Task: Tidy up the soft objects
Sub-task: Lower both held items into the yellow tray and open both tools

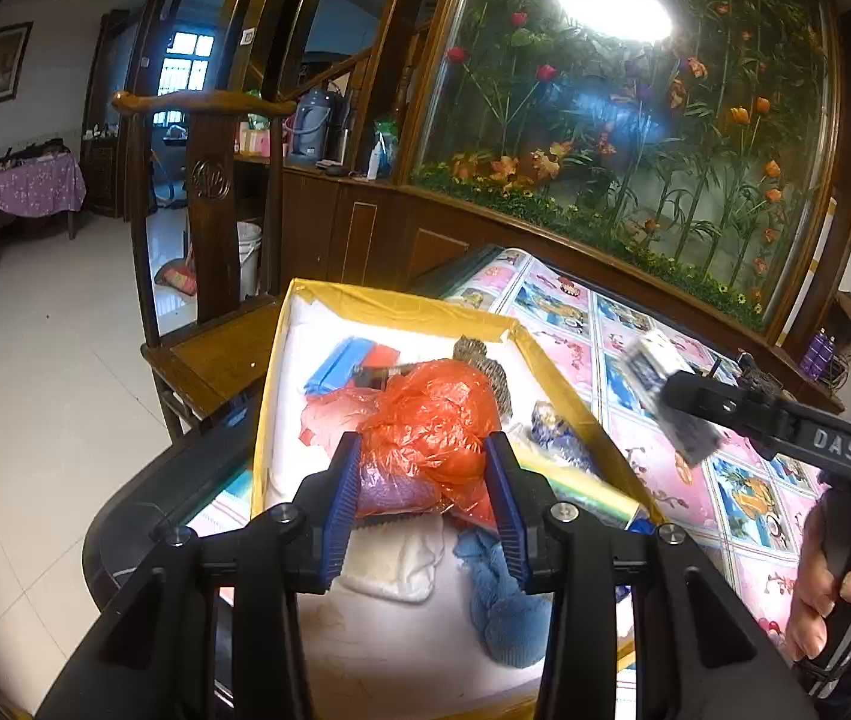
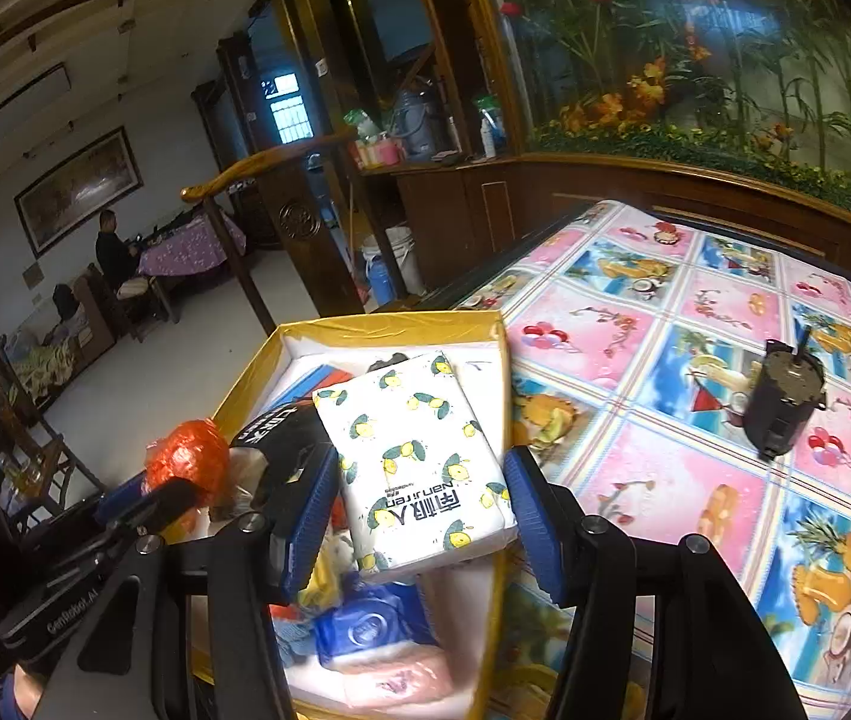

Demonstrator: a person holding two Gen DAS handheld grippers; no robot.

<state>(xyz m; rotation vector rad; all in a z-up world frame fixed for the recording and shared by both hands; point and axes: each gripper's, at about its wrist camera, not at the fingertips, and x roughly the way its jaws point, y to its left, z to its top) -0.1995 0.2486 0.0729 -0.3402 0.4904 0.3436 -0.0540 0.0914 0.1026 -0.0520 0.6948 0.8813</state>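
Left wrist view: the left hand-held gripper (image 1: 425, 489) has its blue pads pressed on either side of a crumpled orange plastic bag (image 1: 431, 420), holding it above the yellow-rimmed box (image 1: 401, 303). Under it in the box lie a white cloth (image 1: 395, 564), a blue knitted cloth (image 1: 506, 606) and a purple piece (image 1: 389, 492); farther back are a blue pack (image 1: 338, 366) and a metal scourer (image 1: 482, 363). To the right a hand (image 1: 845, 576) grips the right hand-held gripper (image 1: 674, 399), which carries a blurred pack over the counter (image 1: 743, 552) with its fruit-patterned cover. Behind the box stands a wooden chair (image 1: 215, 240), and beyond it a glass-fronted flower display (image 1: 635, 120).

From the right wrist view, the right hand-held gripper (image 2: 419, 513) stands about half open and is closed on a white tissue pack (image 2: 419, 462) printed with lemons, held tilted over the box's right part. Below it in the box lie a blue wrapped pack (image 2: 365, 630) and a pink pack (image 2: 401, 675). The orange bag shows at left. Well apart on the counter stands a small black container (image 2: 785, 405). Far off, a person (image 2: 116, 255) sits at a table.
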